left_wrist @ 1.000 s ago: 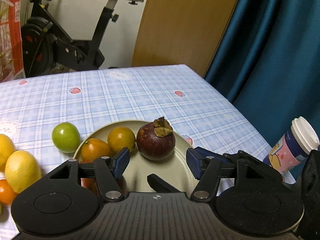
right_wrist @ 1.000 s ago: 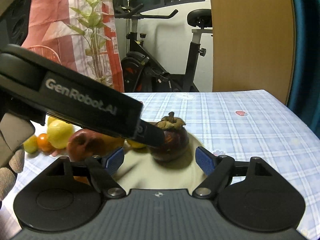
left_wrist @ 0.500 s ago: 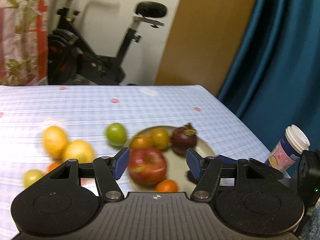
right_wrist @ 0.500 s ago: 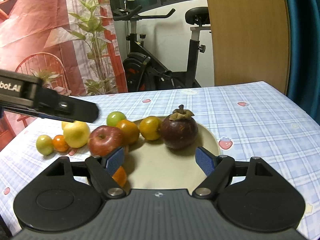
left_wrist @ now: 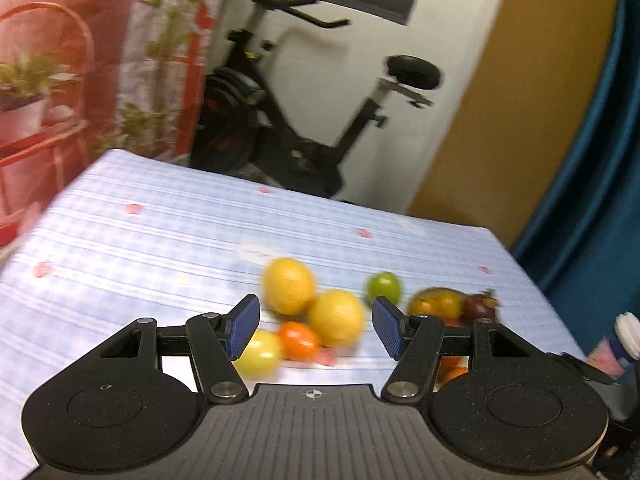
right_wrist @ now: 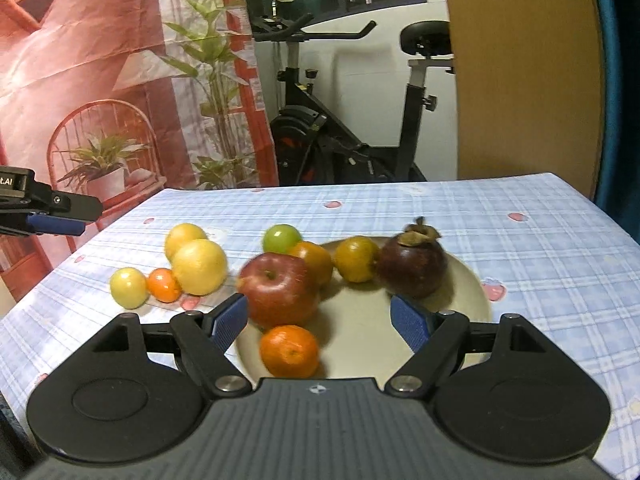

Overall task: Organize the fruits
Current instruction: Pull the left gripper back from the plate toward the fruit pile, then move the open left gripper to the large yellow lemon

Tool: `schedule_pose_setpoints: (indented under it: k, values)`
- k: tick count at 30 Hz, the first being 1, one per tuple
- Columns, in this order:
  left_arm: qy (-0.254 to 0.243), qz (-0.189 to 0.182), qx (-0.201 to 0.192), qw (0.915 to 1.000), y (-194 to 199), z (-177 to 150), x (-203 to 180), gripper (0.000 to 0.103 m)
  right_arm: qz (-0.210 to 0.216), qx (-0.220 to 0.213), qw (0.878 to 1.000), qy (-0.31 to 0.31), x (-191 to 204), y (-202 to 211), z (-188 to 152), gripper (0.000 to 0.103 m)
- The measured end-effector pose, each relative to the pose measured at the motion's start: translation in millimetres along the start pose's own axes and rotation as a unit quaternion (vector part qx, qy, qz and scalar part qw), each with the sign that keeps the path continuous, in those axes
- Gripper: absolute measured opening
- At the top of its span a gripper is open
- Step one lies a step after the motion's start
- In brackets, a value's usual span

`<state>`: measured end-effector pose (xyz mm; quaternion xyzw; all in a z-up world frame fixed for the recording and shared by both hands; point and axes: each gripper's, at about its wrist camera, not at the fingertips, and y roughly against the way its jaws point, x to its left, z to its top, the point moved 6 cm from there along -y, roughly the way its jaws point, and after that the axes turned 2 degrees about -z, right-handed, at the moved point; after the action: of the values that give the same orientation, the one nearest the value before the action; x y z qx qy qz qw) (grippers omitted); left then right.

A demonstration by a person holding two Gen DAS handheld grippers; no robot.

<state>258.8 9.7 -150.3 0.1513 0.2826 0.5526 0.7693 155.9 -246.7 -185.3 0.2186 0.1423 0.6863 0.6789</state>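
A beige plate (right_wrist: 460,304) holds a red apple (right_wrist: 280,288), a mangosteen (right_wrist: 412,264), two orange fruits (right_wrist: 356,258) and a tangerine (right_wrist: 290,350). A green fruit (right_wrist: 280,238) sits just behind the plate. Two yellow lemons (right_wrist: 198,266), a small orange (right_wrist: 163,285) and a pale yellow fruit (right_wrist: 128,287) lie on the cloth to the left. My right gripper (right_wrist: 320,322) is open and empty over the plate's near side. My left gripper (left_wrist: 314,330) is open and empty, above the loose lemons (left_wrist: 336,318); it also shows at the far left in the right wrist view (right_wrist: 52,216).
The table has a blue checked cloth (right_wrist: 540,240). A paper cup (left_wrist: 618,346) stands near the table's right edge. An exercise bike (right_wrist: 360,128), a wooden panel and a blue curtain stand behind the table. A red plant stand is at the left.
My left gripper has drawn back from the plate and swung left, from over the apple to over the loose lemons. The apple now rests on the plate. My right gripper has barely moved.
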Motion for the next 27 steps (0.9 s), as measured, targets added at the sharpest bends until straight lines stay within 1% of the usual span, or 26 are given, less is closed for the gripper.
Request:
schedule_pose_setpoints:
  k: [2, 8, 11, 12, 13, 14, 16, 19, 21, 27]
  values:
    - [0.008, 0.013, -0.004, 0.9999, 2, 4, 9, 0.065, 0.003, -0.003, 1.000, 0.009, 8, -2, 3, 0.081]
    - [0.030, 0.025, -0.012, 0.9992, -1, 13, 30, 0.064, 0.031, -0.006, 0.999, 0.035, 37, -16, 14, 0.081]
    - [0.028, 0.030, -0.014, 0.9991, -5, 19, 35, 0.064, 0.047, -0.005, 0.998, 0.050, 51, -28, 24, 0.080]
    - [0.027, 0.031, -0.015, 0.9991, -7, 22, 36, 0.064, 0.051, -0.003, 0.997, 0.054, 57, -32, 28, 0.078]
    - [0.026, 0.031, -0.015, 0.9991, -9, 24, 37, 0.064, 0.053, 0.000, 0.997, 0.058, 62, -38, 31, 0.074]
    - [0.026, 0.031, -0.015, 0.9991, -10, 22, 38, 0.064, 0.055, 0.004, 0.997, 0.060, 66, -43, 34, 0.069]
    - [0.022, 0.030, -0.015, 0.9992, -14, 25, 39, 0.064, 0.061, 0.015, 0.996, 0.059, 76, -56, 41, 0.066]
    - [0.027, 0.030, -0.013, 0.9991, -21, 23, 44, 0.064, 0.069, 0.043, 0.994, 0.070, 90, -79, 47, 0.059]
    - [0.036, 0.026, -0.008, 0.9990, -24, 19, 48, 0.064, 0.062, 0.060, 0.993, 0.081, 97, -96, 48, 0.058]
    - [0.049, 0.010, 0.000, 0.9987, -30, 10, 54, 0.063, 0.044, 0.104, 0.990, 0.083, 101, -130, 46, 0.059]
